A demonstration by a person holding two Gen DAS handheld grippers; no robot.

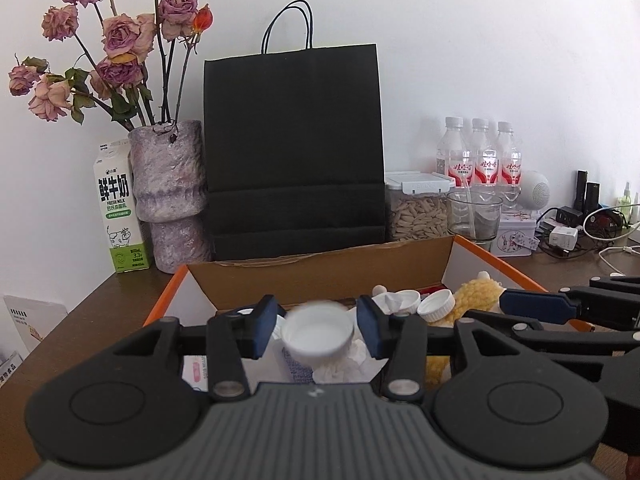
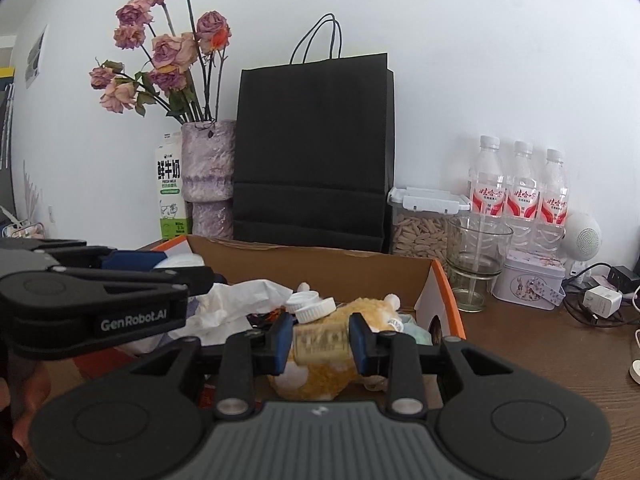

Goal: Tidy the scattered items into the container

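The cardboard box [image 1: 320,276] with orange edges sits on the brown desk [image 1: 80,320], open at the top. Over it, the left gripper [image 1: 318,330] has a white bottle cap [image 1: 318,334] between its blue pads. The cap looks blurred and there is a gap on each side of it, so the jaws stand apart and do not press on it. In the right wrist view, the right gripper [image 2: 320,344] grips a small pale roll-shaped thing [image 2: 322,344], with both pads on its ends, just above a yellow plush toy [image 2: 316,380] lying in the box.

Also in the box are two more white caps [image 2: 310,306] at 12 o'clock from the right gripper, and crumpled white tissue [image 2: 236,304] at 10 o'clock.

Behind the box, at 12 o'clock, stands one black paper bag [image 1: 292,152] with two cord handles. At 10 o'clock are one purple vase [image 1: 170,196] of dried roses and one milk carton [image 1: 118,216]. At 2 o'clock stand one lidded jar of seeds [image 1: 418,208], one empty glass [image 1: 474,216], three water bottles [image 1: 482,156], one small tin [image 1: 516,236] and one round white speaker [image 1: 536,188]. Chargers and cables [image 1: 568,232] lie at 3 o'clock.
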